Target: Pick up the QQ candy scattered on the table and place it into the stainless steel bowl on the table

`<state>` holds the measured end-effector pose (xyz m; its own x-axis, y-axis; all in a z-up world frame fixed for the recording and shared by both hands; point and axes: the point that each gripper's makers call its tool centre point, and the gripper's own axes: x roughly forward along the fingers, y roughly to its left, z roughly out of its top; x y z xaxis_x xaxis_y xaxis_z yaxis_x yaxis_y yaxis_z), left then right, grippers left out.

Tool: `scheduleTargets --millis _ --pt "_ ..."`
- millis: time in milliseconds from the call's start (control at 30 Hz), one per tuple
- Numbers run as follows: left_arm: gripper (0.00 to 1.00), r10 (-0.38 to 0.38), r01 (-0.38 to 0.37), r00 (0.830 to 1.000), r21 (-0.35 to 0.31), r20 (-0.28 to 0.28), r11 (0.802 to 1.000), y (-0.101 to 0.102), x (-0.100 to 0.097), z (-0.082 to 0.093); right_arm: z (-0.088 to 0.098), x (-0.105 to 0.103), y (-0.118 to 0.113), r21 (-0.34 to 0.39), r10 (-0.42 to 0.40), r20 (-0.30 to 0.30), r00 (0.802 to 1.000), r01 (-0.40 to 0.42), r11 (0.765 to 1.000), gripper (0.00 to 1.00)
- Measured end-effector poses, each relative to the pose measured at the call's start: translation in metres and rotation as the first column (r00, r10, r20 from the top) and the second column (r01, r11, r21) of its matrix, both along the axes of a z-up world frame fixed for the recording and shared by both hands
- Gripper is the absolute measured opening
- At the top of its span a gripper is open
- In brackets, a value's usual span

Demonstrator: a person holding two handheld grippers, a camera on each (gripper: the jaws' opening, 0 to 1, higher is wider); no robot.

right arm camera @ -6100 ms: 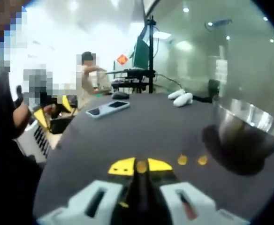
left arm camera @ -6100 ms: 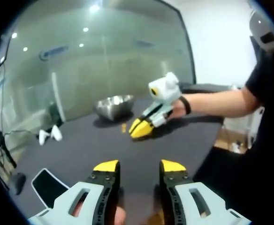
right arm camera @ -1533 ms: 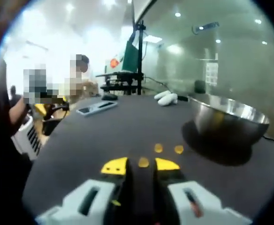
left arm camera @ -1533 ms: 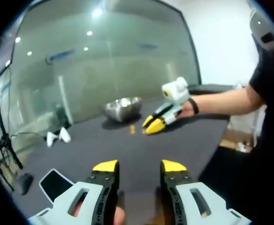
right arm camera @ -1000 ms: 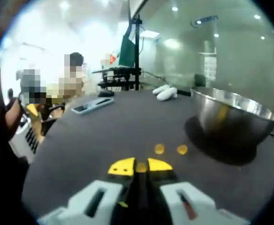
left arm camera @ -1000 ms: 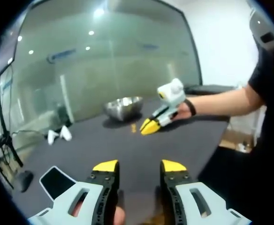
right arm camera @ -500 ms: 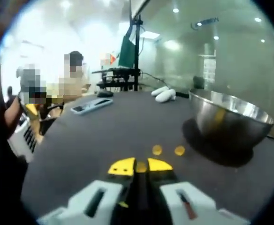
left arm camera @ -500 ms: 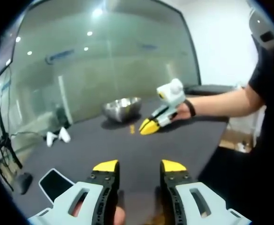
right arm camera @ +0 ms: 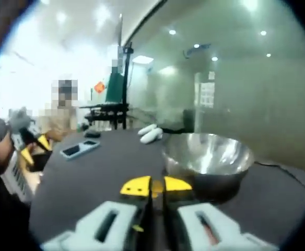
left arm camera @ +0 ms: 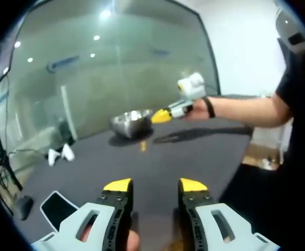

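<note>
Right gripper: jaws pressed nearly together on a small orange QQ candy, of which just a sliver shows between the yellow tips. It's raised off the table, with the stainless steel bowl just beyond the tips at about 1 o'clock. In the left gripper view the right gripper hangs at the bowl's right rim.

Left gripper: jaws spread, nothing between them, low over the near table edge, well apart from the bowl.

One more candy lies on the table in front of the bowl, at 12 o'clock from the left jaws.

Risks:
- Tips look short of the rim; opening now would likely drop the candy outside, onto the table.
- Thin grip on a soft piece, so it may squirt out or stick to a pad on opening.
- Clipping the rim could shove the light bowl.

Unclear: bowl interior is glare, contents can't tell. Right gripper view is blurred. A phone and white objects sit farther back.
</note>
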<state>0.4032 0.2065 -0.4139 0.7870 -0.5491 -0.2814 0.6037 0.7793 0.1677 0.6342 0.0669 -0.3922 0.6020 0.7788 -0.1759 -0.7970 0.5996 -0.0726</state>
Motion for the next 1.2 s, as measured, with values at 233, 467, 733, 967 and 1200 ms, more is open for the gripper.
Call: scheduleTargets --millis 233,467,733,967,1200 --pt "0.36 -0.002 0.002 1.0 -0.001 -0.011 1.0 -0.001 0.0 -0.005 0.03 0.041 -0.016 0.057 -0.152 0.029 0.988 0.15 0.987 0.09" --pt "0.36 -0.029 0.029 1.0 -0.002 -0.001 1.0 -0.012 0.0 0.0 0.038 0.073 -0.004 0.07 -0.244 0.0 0.97 0.243 0.967 0.09" --pt "0.36 -0.007 0.007 1.0 -0.004 -0.015 1.0 -0.004 -0.001 -0.005 0.046 0.088 0.016 0.057 -0.234 0.018 0.972 0.233 0.971 0.09" --pt "0.36 -0.005 0.005 1.0 -0.009 -0.014 1.0 -0.001 0.001 -0.005 0.038 0.083 0.014 0.076 -0.22 0.006 0.975 0.219 0.973 0.22" --pt "0.36 -0.018 0.018 1.0 -0.032 -0.017 0.999 -0.005 0.0 -0.003 0.037 0.077 0.002 0.104 -0.23 -0.013 0.973 0.23 0.968 0.21"
